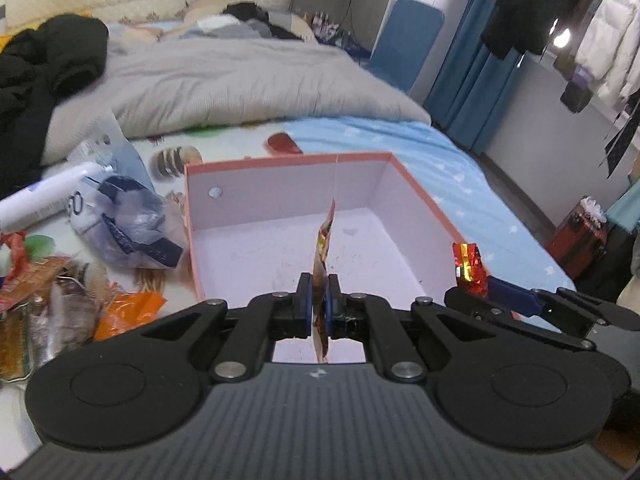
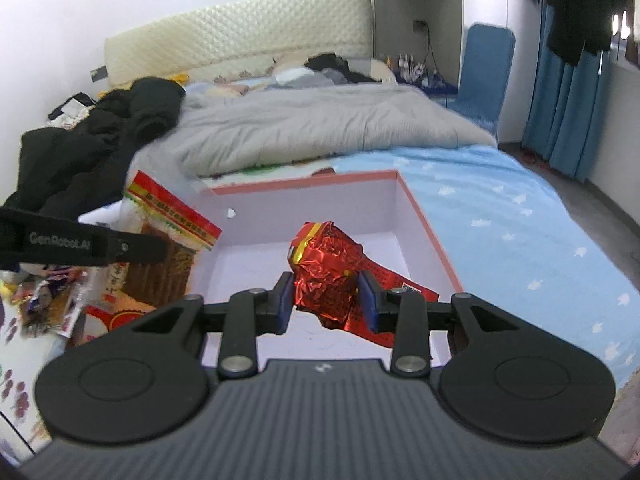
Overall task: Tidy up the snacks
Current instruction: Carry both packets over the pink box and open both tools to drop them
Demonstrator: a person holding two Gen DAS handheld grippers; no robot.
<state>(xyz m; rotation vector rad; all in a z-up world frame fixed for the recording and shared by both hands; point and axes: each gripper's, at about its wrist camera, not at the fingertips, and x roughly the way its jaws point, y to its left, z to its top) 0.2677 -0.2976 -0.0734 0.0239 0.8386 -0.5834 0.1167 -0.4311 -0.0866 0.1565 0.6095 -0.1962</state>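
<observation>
Now both grippers carry snacks: left gripper (image 1: 319,300) pinches a flat packet (image 1: 325,248) edge-on, right gripper (image 2: 325,300) clamps a red foil pack (image 2: 326,268). Ahead and below sits the open box (image 1: 424,204) (bare inside); release low, well inside its walls.

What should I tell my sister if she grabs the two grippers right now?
Left hand-held gripper: shut on a flat snack packet, held edge-on over the box.
Right hand-held gripper: shut on a crumpled red foil snack, also over the box.
Pink-rimmed box on the bed: looks empty inside.
Done: two snacks picked up.
Left: drop both in, then fetch the snack pile left of the box.
</observation>
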